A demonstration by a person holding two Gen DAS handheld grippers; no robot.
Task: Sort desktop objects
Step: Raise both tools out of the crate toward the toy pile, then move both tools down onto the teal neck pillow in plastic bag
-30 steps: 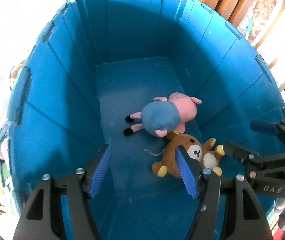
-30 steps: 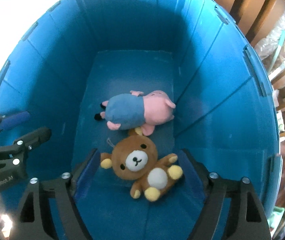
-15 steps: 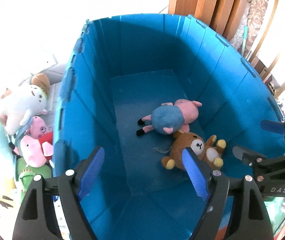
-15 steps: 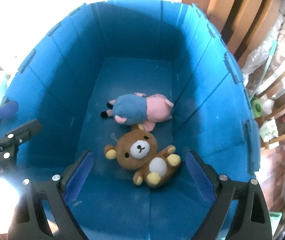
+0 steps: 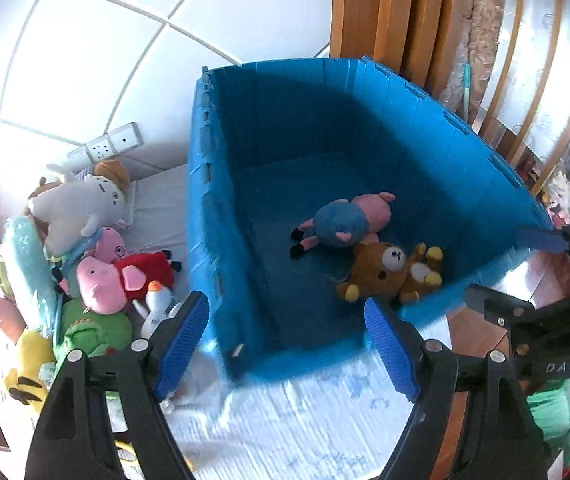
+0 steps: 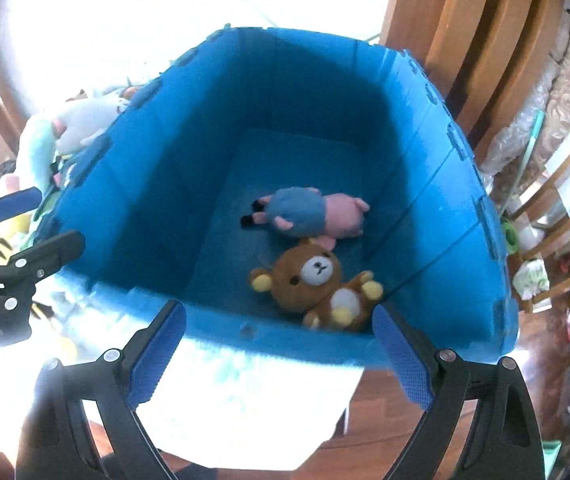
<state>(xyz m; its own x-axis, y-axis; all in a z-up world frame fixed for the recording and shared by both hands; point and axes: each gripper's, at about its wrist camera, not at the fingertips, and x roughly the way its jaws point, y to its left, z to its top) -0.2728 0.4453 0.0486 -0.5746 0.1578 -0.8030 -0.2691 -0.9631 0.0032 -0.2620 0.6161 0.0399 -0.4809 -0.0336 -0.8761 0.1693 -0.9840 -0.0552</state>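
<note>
Left wrist view alone lays out the pile of plush toys (image 5: 85, 264) beside the blue bin (image 5: 213, 248). Brown bear plush (image 6: 313, 284) and pig plush (image 6: 309, 214) lie touching on the bin floor. Left gripper (image 5: 285, 340) and right gripper (image 6: 279, 354) both hover above the near rim, jaws apart, empty.

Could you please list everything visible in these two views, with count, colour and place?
Plastic storage bin: one, blue, centre, on the white patterned cloth.
Pig plush in blue shirt: one, pink and blue, lying on the bin floor.
Bear plush: one, brown and yellow, bin floor, beside the pig.
Pile of plush toys: several, mixed colours, outside the bin's left wall.
Wall sockets: white, behind the pile.
Wooden boards: brown, behind the bin.
Left gripper: black, blue pads, open, empty.
Right gripper: same, open, empty.
</note>
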